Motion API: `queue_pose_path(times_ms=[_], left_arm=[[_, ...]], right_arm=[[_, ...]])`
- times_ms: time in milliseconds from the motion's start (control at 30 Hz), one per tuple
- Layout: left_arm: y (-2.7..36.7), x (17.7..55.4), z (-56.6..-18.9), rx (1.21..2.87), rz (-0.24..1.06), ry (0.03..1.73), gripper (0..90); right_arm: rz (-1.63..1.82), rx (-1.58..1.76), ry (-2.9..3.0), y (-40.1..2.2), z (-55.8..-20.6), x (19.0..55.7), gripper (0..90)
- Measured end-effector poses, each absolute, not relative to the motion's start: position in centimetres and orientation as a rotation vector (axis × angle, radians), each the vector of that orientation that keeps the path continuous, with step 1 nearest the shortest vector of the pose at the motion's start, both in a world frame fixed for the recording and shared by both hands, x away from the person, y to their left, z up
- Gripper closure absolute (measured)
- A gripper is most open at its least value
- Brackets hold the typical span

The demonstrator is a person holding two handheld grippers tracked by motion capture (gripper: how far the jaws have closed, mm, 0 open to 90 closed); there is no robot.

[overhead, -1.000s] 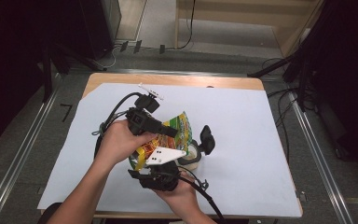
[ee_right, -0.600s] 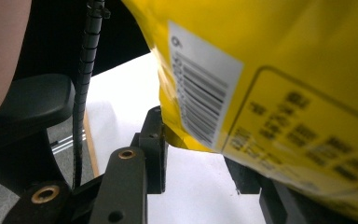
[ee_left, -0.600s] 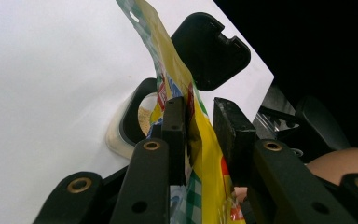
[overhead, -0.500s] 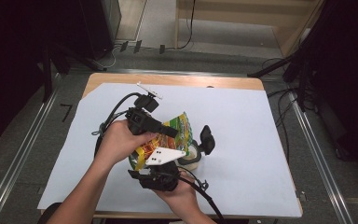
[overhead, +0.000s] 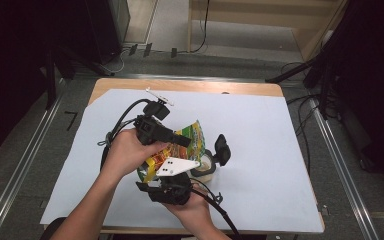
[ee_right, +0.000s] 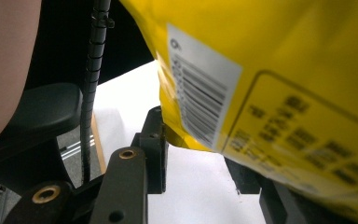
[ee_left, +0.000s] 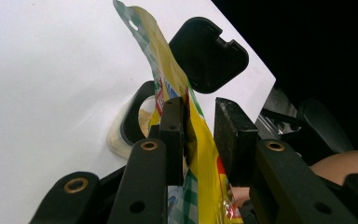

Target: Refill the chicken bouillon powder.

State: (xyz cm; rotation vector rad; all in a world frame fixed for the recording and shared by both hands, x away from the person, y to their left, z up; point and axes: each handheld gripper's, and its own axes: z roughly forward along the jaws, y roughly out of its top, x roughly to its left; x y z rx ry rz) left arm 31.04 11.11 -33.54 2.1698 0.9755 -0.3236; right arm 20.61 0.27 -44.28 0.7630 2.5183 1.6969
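Your left tongs point(ee_left: 198, 135) have the yellow bag point(ee_left: 200, 154) between their jaws: the left jaw lies against it, the right jaw stands clear of it, and the jaws have just been spreading a little, so they no longer pinch it. In the high view the bag point(overhead: 185, 142) is tilted just above the jar point(overhead: 203, 165), with your left tongs point(overhead: 177, 140) on its upper side and your right tongs point(overhead: 172, 172) at its lower end. In the right gripper view your right tongs point(ee_right: 200, 154) straddle the bag's bottom corner point(ee_right: 186, 135); whether they pinch it I cannot tell. The jar point(ee_left: 130, 126) stands open on the white surface point(overhead: 260, 130), its black lid point(overhead: 222, 149) tipped up on the far side from the bag.
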Motion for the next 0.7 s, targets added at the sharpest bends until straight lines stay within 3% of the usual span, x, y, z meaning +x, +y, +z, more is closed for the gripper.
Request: queue_pose_path(times_ms=[700], left_arm=[[11.30,30.73,-33.40,2.156,-0.306,0.968,71.2]], right_arm=[[1.703,0.757,2.520,0.48,-44.25,20.65,64.5]])
